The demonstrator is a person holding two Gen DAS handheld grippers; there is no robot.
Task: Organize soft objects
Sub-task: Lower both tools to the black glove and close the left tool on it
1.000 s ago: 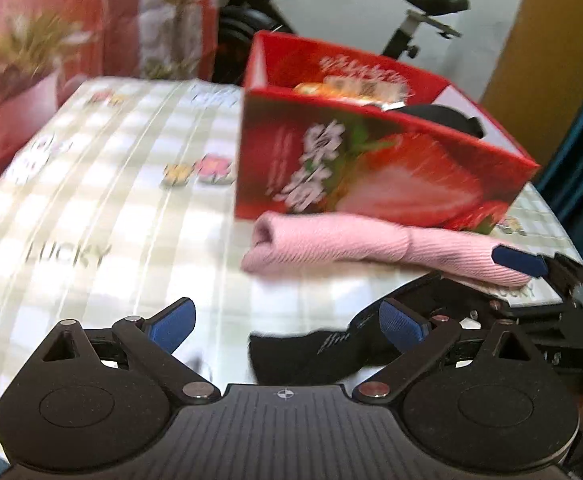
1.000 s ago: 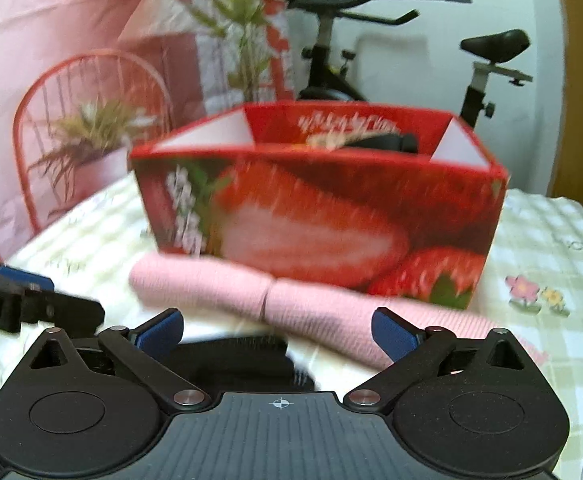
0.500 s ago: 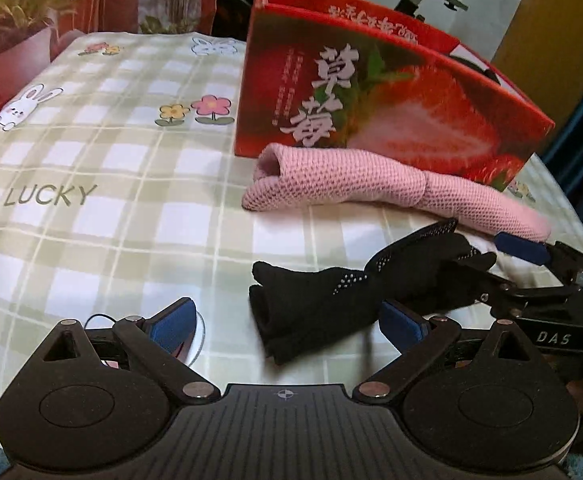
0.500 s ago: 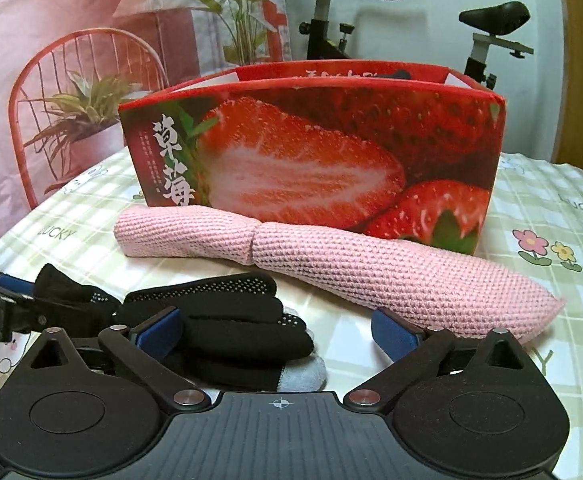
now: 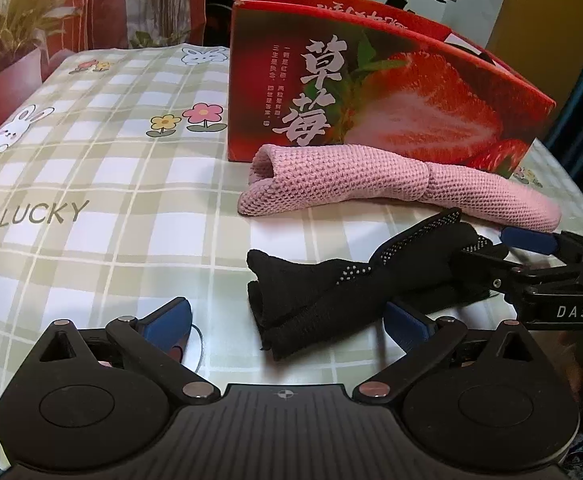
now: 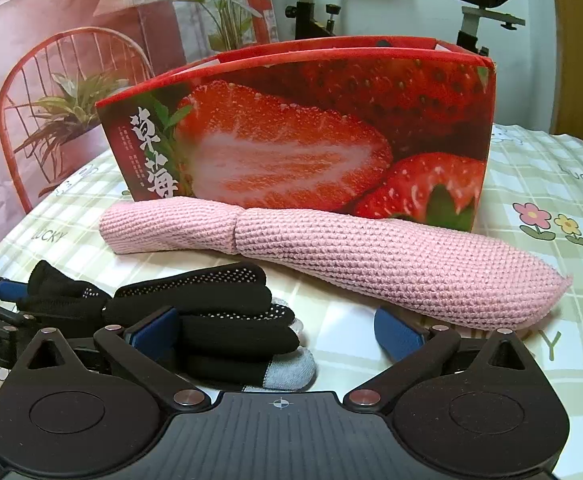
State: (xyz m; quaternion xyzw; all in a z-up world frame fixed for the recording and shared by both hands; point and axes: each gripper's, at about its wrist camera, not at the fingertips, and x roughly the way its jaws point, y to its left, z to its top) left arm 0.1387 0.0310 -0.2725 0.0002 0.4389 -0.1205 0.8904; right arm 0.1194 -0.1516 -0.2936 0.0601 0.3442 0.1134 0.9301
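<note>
We find the black gloves (image 5: 355,284) lying crosswise on the table (image 5: 91,184) between our spread left claw (image 5: 287,320) and right claw (image 6: 275,332), also spread; the pink roll (image 6: 331,248) rests against the box (image 6: 291,128)

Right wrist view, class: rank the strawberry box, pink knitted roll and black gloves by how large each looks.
1. strawberry box
2. pink knitted roll
3. black gloves, though they lie nearest the camera and the gripper hides part of them, so this place is unsure.

Even, soft indoor light; shadows faint. Both views sharp, without motion blur. Strong fisheye bending and dark corners at edges. Mild sheen on the strawberry box (image 6: 291,136).
</note>
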